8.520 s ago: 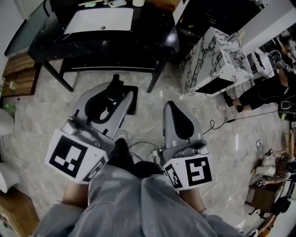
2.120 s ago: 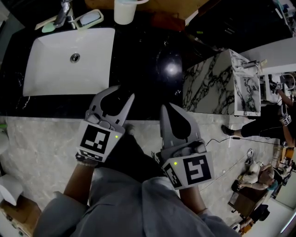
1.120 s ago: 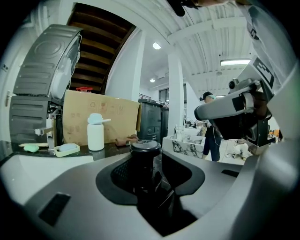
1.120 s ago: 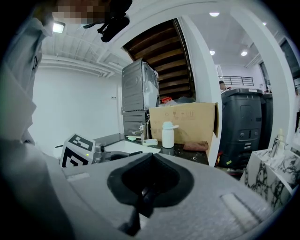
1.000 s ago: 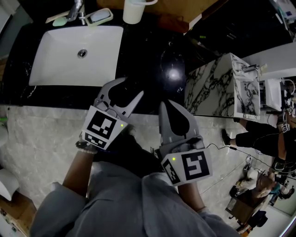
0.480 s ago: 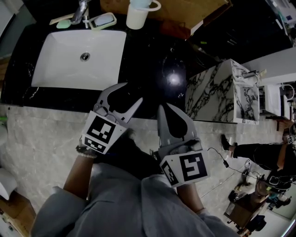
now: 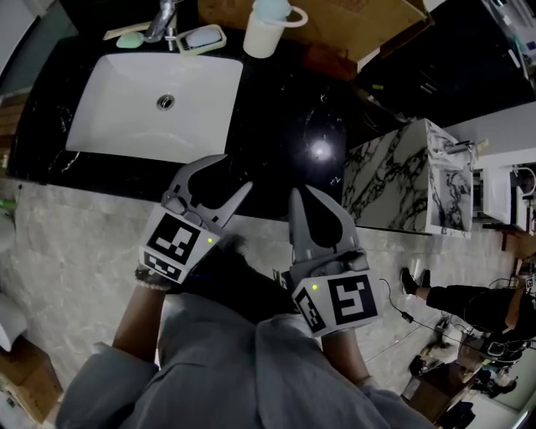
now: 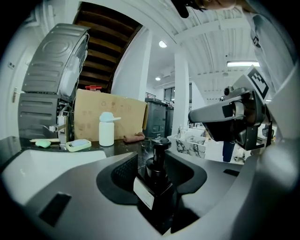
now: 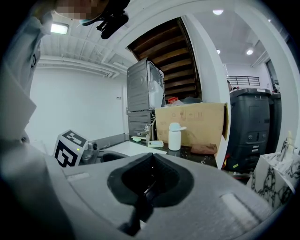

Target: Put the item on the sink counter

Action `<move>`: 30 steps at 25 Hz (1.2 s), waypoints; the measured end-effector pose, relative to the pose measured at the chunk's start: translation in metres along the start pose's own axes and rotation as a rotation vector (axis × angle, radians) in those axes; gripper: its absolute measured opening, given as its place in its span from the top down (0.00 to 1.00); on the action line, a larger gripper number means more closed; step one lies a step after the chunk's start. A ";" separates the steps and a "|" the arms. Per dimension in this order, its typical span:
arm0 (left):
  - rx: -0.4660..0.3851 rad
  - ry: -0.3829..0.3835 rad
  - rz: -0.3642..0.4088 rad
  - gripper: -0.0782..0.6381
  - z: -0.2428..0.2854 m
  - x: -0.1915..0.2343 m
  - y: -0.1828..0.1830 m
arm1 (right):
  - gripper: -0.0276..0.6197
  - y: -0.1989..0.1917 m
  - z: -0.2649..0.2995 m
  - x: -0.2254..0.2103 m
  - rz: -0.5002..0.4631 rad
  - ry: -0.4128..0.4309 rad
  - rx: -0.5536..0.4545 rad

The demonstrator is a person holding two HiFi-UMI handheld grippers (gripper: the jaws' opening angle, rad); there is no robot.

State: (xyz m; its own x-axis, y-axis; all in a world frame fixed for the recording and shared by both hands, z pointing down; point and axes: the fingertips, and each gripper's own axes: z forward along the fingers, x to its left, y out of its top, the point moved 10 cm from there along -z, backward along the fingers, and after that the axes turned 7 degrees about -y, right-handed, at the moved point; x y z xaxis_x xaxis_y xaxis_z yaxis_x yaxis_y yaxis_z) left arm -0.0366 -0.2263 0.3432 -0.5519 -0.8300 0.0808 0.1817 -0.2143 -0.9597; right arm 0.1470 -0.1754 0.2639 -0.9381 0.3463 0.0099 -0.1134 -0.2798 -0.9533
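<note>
A black pump bottle [image 8: 157, 174] with a white label stands between the jaws of my left gripper [image 7: 235, 172]. The jaws are spread wide, with a gap showing on each side of the bottle. In the head view this gripper is over the front strip of the black sink counter [image 7: 285, 109], just below the white basin [image 7: 100, 126]; there the bottle is only a dark shape between the jaws. My right gripper [image 7: 303, 196] is beside it at the counter's front edge. Its jaws are together, with nothing held [image 9: 151, 157].
At the back of the counter are a white mug [image 7: 268, 32], a soap dish [image 7: 203, 38], a faucet [image 7: 163, 15] and a cardboard box [image 7: 335, 21]. A marble-patterned cabinet [image 7: 394, 176] stands to the right of the counter. The floor below is pale stone tile [image 7: 75, 251].
The counter and basin have slid lower and nearer in the head view. The left gripper's jaws stand slightly wider around the bottle. The right gripper has kept its place.
</note>
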 end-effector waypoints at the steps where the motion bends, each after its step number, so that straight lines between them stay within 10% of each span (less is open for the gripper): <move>1: -0.004 -0.001 0.002 0.64 -0.002 0.001 0.001 | 0.96 0.000 0.001 0.000 0.000 0.002 0.000; 14: -0.098 0.054 -0.043 0.87 -0.033 0.006 0.026 | 0.96 0.008 0.005 0.000 -0.011 0.036 -0.025; 30: -0.195 0.139 -0.039 0.88 -0.060 -0.008 0.103 | 0.96 0.046 0.003 -0.002 -0.014 0.081 -0.155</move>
State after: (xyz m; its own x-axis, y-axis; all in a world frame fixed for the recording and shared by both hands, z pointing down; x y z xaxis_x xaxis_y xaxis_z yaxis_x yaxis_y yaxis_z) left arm -0.0624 -0.2110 0.2272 -0.6645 -0.7414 0.0936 0.0052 -0.1298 -0.9915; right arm 0.1429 -0.1922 0.2206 -0.9065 0.4221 0.0052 -0.0685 -0.1349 -0.9885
